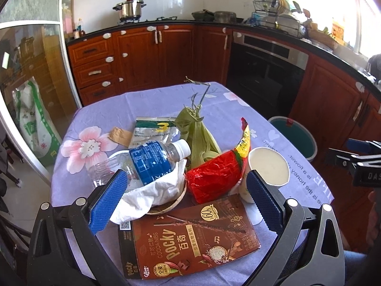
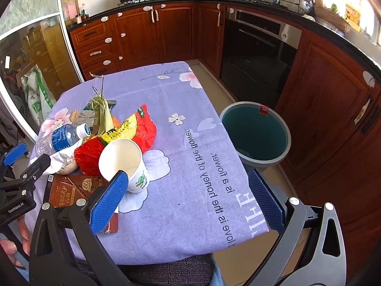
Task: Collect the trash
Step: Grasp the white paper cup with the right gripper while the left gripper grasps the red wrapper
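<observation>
Trash lies piled on a table with a purple flowered cloth (image 1: 152, 100): a brown Pocky box (image 1: 188, 238), a red and yellow snack bag (image 1: 214, 176), a white paper cup (image 1: 268, 169), a plastic water bottle (image 1: 147, 164) on a crumpled tissue (image 1: 152, 193), green corn husks (image 1: 200, 135) and a silver-green wrapper (image 1: 154, 131). My left gripper (image 1: 185, 197) is open and empty, just above the Pocky box. My right gripper (image 2: 188, 197) is open and empty over the cloth (image 2: 190, 166), right of the cup (image 2: 123, 162). A green-lined trash bin (image 2: 256, 133) stands on the floor right of the table.
Red-brown kitchen cabinets (image 2: 166, 28) and a black oven (image 2: 257, 47) stand behind the table. A glass sliding door (image 1: 31, 76) is at the left, with a green and white sack (image 1: 35, 121) behind it. The right gripper also shows at the right edge of the left wrist view (image 1: 357, 162).
</observation>
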The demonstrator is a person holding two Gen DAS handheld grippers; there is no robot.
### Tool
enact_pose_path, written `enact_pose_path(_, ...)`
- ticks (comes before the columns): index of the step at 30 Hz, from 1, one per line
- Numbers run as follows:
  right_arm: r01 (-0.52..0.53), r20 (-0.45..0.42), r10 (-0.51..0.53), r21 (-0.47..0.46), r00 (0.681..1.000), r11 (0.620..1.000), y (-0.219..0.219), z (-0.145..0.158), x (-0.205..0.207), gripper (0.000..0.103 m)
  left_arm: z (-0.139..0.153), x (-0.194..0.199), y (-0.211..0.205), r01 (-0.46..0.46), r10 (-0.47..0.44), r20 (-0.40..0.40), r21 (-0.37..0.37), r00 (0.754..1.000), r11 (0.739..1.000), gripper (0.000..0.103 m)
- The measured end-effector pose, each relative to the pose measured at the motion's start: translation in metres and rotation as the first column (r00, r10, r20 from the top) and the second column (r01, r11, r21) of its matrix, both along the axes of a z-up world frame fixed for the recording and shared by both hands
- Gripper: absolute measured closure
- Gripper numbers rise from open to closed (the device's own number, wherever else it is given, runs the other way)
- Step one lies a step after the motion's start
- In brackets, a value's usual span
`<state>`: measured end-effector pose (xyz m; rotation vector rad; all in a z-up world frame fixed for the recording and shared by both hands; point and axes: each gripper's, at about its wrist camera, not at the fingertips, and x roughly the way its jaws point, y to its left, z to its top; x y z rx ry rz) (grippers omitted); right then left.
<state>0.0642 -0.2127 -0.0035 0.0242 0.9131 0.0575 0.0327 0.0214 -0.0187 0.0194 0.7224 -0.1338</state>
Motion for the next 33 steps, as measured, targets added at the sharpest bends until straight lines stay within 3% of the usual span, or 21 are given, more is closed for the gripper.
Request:
enact_pose_path(3, -0.055, -0.035, 0.056, 0.027, 0.998, 0.998, 0.011, -0.008, 0.020, 0.009, -0.008, 0.012, 0.002, 0.040, -0.039, -0.031, 0.008, 0.999, 0.999, 0.004)
enact_pose_path(5, -0.088, -0.068, 0.090, 0.039, 0.994, 0.995, 0.020, -0.017, 0.032, 0.019, -0.013, 0.018, 0.000, 0.058, -0.057, -0.041, 0.043, 0.998, 0.997, 0.004)
enact_pose_path(7, -0.113, -0.108, 0.119, 0.061, 0.987, 0.992, 0.028, -0.027, 0.042, 0.037, -0.019, 0.023, -0.003, 0.084, -0.080, -0.054, 0.074, 0.995, 0.994, 0.004)
enact_pose_path(11, -0.146, -0.175, 0.164, 0.114, 0.971, 0.983, 0.039, -0.047, 0.057, 0.049, -0.024, 0.034, -0.011, 0.140, -0.131, -0.078, 0.131, 0.988, 0.981, 0.004)
enact_pose_path(14, -0.168, -0.217, 0.203, 0.169, 0.955, 0.971, 0.044, -0.060, 0.061, 0.070, -0.027, 0.044, -0.018, 0.173, -0.159, -0.098, 0.152, 0.982, 0.973, 0.004)
enact_pose_path(15, -0.173, -0.226, 0.214, 0.188, 0.951, 0.967, 0.044, -0.063, 0.061, 0.086, -0.028, 0.047, -0.021, 0.182, -0.167, -0.103, 0.163, 0.981, 0.970, 0.004)
enact_pose_path(18, -0.183, -0.219, 0.223, 0.191, 0.950, 0.964, 0.042, -0.067, 0.056, 0.097, -0.032, 0.057, -0.028, 0.211, -0.191, -0.123, 0.179, 0.974, 0.961, 0.004)
enact_pose_path(25, -0.141, -0.200, 0.172, 0.157, 0.965, 0.977, 0.019, -0.068, 0.047, 0.098, -0.041, 0.068, -0.051, 0.309, -0.278, -0.172, 0.189, 0.945, 0.932, 0.004)
enact_pose_path(33, -0.115, -0.202, 0.151, 0.177, 0.968, 0.977, 0.003, -0.072, 0.048, 0.097, -0.055, 0.065, -0.069, 0.377, -0.334, -0.236, 0.170, 0.913, 0.911, 0.023)
